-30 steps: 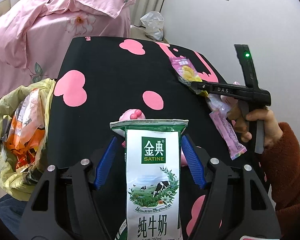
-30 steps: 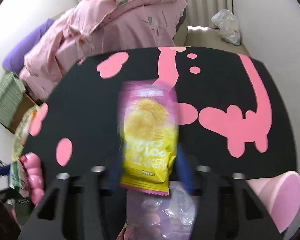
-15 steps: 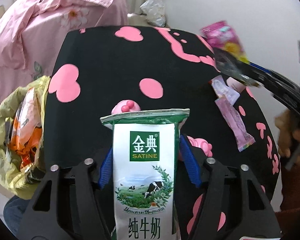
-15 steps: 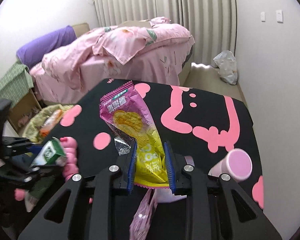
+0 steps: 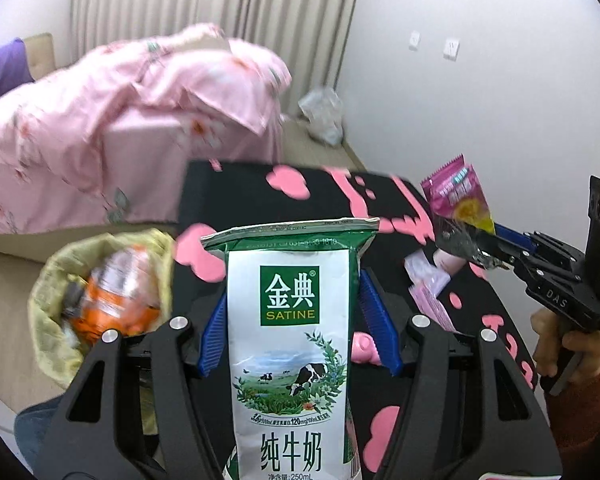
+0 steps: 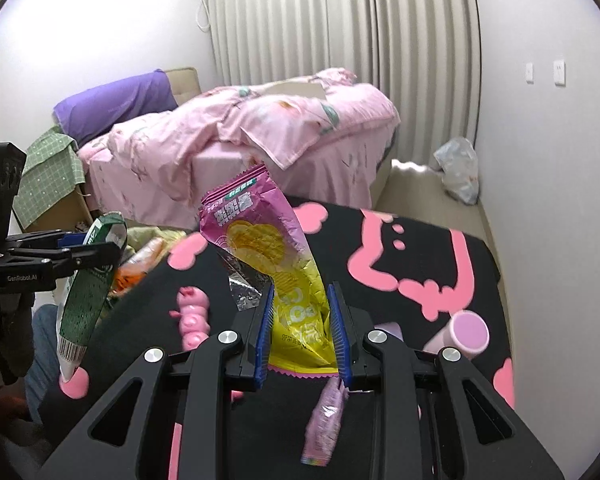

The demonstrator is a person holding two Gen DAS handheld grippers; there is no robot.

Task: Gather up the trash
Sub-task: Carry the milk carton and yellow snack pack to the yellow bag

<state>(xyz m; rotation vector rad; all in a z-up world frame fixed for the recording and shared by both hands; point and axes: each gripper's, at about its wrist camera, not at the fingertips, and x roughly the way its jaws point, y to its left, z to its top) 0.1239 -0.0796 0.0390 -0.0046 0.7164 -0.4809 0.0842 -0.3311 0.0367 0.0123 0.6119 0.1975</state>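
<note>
Nearest my left tool: my left gripper (image 5: pixel 298 320) fills the bottom centre of its view, blue pads pressed against the sides of the milk carton (image 5: pixel 292 340), which stands upright, lifted clear of the table.
Nearest my right tool: my right gripper (image 6: pixel 302 332) sits low centre in its view, pinching the chip bag (image 6: pixel 272 264); the pink and yellow bag sticks up and leans toward the upper left.
Below the right pads: a small pink wrapper (image 6: pixel 324 416) lies on the table (image 6: pixel 420 248), partly hidden by the tool.
On the table, mid frame: a pink pig toy (image 6: pixel 194 316) lies left of the right gripper; a pink cup (image 6: pixel 460 332) lies on its side at the right.
Table: black with pink shapes.
Left of the table: the trash bag (image 5: pixel 56 344), yellowish and open, shows at middle left of the left view with an orange packet (image 5: pixel 116 300) inside.
Far background: a bed with a pink quilt (image 6: pixel 260 136), a purple pillow (image 6: pixel 112 108) at upper left, pale curtains (image 6: pixel 340 52) behind, and a clear plastic bag (image 6: pixel 458 168) on the floor by the right wall.
</note>
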